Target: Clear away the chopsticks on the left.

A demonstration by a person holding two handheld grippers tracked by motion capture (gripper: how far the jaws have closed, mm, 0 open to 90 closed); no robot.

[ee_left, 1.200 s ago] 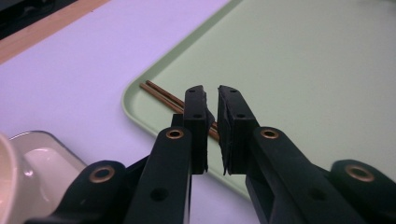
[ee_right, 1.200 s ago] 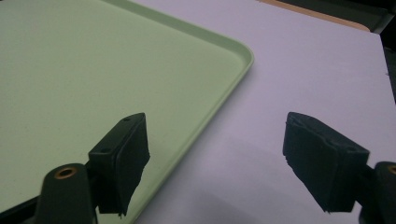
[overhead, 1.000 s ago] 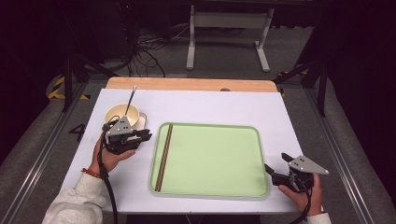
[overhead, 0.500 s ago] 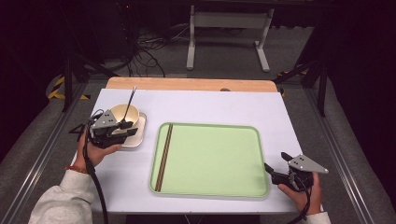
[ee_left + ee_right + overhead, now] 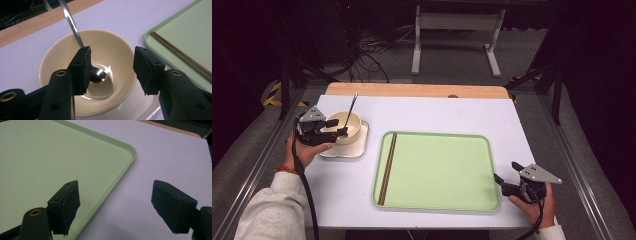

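The left claw [image 5: 337, 127] hangs over the near rim of the cream bowl [image 5: 353, 121], its jaws apart and with nothing clamped between them; they have just been opening, which reads as a widening to take in the bowl's wall or the spoon [image 5: 98, 75] rather than a letting-go. In the left gripper view the spoon's shiny head lies at the bottom of the bowl [image 5: 112, 47], just beyond and slightly behind the left-hand pad, and its handle [image 5: 71, 23] leans up and away past that pad's top edge, propped on the far rim. That slant probably explains the approach from the near side: the handle stays out of the way. The bowl sits on a small white tray [image 5: 360, 146] directly under the claw, so it can be lifted off or carried with its base. To the claw's right, near but apart, lies the green tray [image 5: 437, 135], with a pair of brown chopsticks [image 5: 388, 165] already laid along the edge closest to the bowl, which suggests a place setting being gathered there. The right claw [image 5: 504, 176] rests with jaws wide apart and nothing in them, just off the green tray's near right corner [image 5: 130, 151], seemingly parked to wait or to steady the tray.
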